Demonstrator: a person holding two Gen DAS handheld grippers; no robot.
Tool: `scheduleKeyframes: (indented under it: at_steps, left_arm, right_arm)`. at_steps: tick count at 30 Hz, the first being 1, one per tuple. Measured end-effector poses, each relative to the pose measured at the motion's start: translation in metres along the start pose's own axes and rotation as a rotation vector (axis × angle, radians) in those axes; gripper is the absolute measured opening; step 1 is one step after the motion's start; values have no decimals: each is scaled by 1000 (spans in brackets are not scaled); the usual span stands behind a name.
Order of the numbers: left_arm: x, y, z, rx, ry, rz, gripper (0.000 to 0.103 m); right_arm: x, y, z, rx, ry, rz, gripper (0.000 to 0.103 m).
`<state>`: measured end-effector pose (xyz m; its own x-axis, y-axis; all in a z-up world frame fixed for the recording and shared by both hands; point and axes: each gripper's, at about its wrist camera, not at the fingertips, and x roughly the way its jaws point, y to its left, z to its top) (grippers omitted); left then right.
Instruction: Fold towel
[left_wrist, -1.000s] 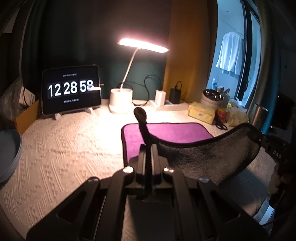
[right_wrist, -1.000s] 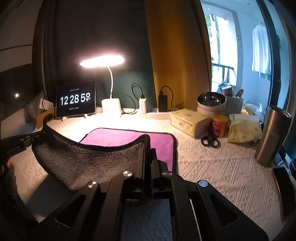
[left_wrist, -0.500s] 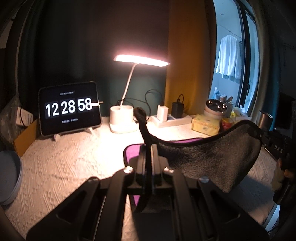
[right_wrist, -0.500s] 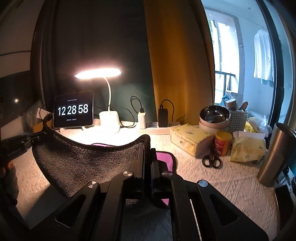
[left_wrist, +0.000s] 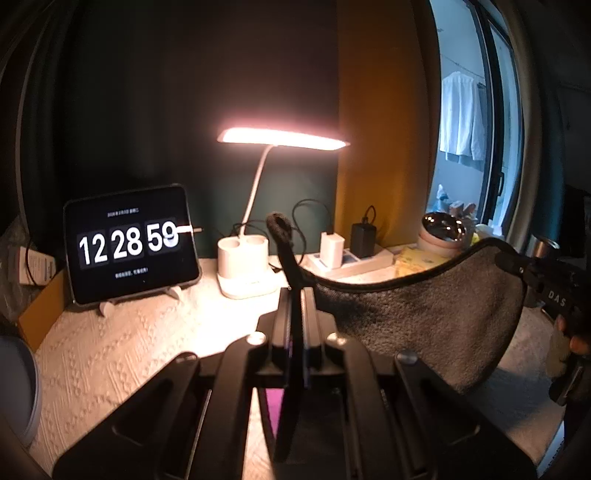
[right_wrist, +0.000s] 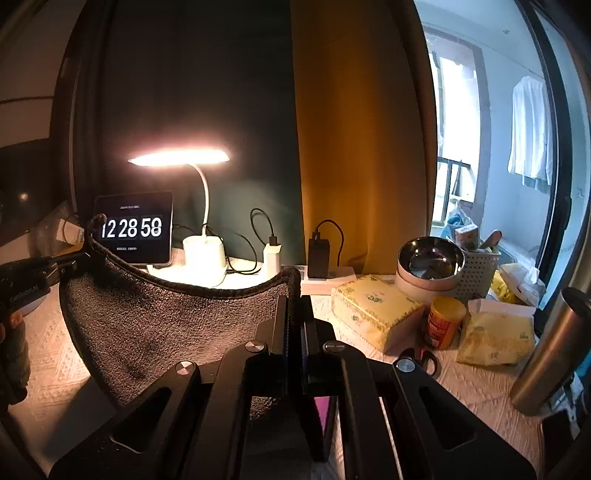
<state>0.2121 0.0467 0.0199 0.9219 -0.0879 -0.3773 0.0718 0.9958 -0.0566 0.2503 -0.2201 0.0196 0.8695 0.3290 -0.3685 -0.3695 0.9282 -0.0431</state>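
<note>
The towel (left_wrist: 417, 321) is grey on one side and magenta on the other, with a dark hem. It hangs in the air between my two grippers, sagging in the middle. My left gripper (left_wrist: 295, 295) is shut on one corner, whose tip sticks up above the fingers. My right gripper (right_wrist: 294, 299) is shut on the other corner of the towel (right_wrist: 166, 317). The right gripper also shows at the right edge of the left wrist view (left_wrist: 517, 267), and the left gripper at the left edge of the right wrist view (right_wrist: 79, 256). A strip of magenta (right_wrist: 325, 410) shows below the jaws.
A lit desk lamp (left_wrist: 251, 258), a tablet clock (left_wrist: 129, 245) and a power strip (left_wrist: 347, 260) stand at the back of the table (left_wrist: 110, 354). A tissue box (right_wrist: 373, 310), bowls (right_wrist: 430, 267), a yellow jar (right_wrist: 445, 321), scissors (right_wrist: 421, 360) and a steel tumbler (right_wrist: 554, 350) crowd the right.
Both grippers have lifted the towel's held edge higher. The magenta part that lay flat on the table is now almost out of sight below the jaws.
</note>
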Motion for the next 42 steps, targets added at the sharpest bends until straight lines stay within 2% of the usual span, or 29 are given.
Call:
scheduleKeyframes:
  at_steps: [5, 10, 14, 20, 30, 38, 42]
  left_arm:
    - [13, 1, 6, 17, -7, 17, 4]
    - [27, 6, 9, 28, -1, 41, 4]
    - [50, 10, 5, 61, 27, 73, 4]
    - [81, 10, -4, 114, 75, 103, 4]
    - [133, 7, -16, 135, 198, 101, 4]
    - [154, 17, -25, 92, 291, 95, 6]
    - [171, 23, -30, 84, 389, 97, 7]
  right_arm:
    - [18, -4, 6, -4, 14, -6, 5]
    - [37, -1, 9, -76, 26, -60, 5]
    - [57, 3, 10, -143, 35, -112, 5]
    - [83, 8, 6, -190, 72, -136, 5]
    - [137, 8, -15, -237, 207, -165, 5]
    - [163, 2, -35, -228, 307, -163, 5]
    - [168, 2, -36, -231, 325, -176, 5]
